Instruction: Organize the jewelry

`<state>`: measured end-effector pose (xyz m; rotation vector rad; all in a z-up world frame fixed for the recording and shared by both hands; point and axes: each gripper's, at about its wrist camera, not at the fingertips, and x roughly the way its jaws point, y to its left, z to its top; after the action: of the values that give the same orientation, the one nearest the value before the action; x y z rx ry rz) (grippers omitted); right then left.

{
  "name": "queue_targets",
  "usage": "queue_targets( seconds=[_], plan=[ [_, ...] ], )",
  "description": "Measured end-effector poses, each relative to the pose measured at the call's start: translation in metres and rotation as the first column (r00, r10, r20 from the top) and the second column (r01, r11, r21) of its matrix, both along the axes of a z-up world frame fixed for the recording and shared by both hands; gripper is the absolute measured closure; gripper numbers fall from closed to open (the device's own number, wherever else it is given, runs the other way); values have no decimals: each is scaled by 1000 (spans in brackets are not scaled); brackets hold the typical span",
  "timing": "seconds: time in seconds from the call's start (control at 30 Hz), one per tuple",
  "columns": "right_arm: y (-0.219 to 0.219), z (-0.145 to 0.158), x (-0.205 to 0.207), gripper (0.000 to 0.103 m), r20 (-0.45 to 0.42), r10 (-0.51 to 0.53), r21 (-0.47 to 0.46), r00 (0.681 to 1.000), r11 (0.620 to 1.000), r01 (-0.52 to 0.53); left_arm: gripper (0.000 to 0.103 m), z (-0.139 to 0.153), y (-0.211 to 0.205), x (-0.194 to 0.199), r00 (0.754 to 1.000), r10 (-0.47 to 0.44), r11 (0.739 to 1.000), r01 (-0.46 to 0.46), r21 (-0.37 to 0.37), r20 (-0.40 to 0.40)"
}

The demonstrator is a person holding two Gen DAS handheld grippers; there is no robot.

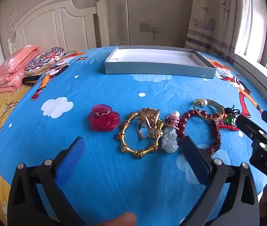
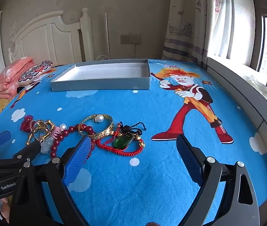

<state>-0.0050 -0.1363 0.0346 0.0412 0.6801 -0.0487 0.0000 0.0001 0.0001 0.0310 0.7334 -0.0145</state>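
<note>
My left tool (image 1: 133,154) hangs low over the bed's blue cartoon sheet (image 1: 99,86), its blue pads spread wide apart with nothing between them. Just past it, at mid-frame in the left view, the jewelry lies in a row: a red petal brooch (image 1: 103,119) at the left, a gold bamboo-link bangle (image 1: 140,134) with a gold flower ring (image 1: 149,121) lying over its upper part, then a pale jade pendant (image 1: 169,139) touching the bangle's right side. A dark red bead bracelet (image 1: 214,130) curls to the right of the pendant, and a gold bangle with a pearl (image 1: 208,109) overlaps its top.

My right tool (image 2: 133,150) is also open and empty. In the right view its left pad sits over the bead bracelet's end, and a green pendant on red cord (image 2: 123,142) lies between the pads, nearer the left one.

The grey box (image 1: 159,69), white inside, rests on the bed at upper centre, well apart from the pieces.
</note>
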Motion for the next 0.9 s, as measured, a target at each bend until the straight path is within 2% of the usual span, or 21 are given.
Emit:
queue_targets(
  seconds=[0.9],
  plan=[
    [-1,0,0,17,-1,-2,18,1000,1000,2,4,0,0,0,1000,1,1000,-1,7,4]
  ],
)
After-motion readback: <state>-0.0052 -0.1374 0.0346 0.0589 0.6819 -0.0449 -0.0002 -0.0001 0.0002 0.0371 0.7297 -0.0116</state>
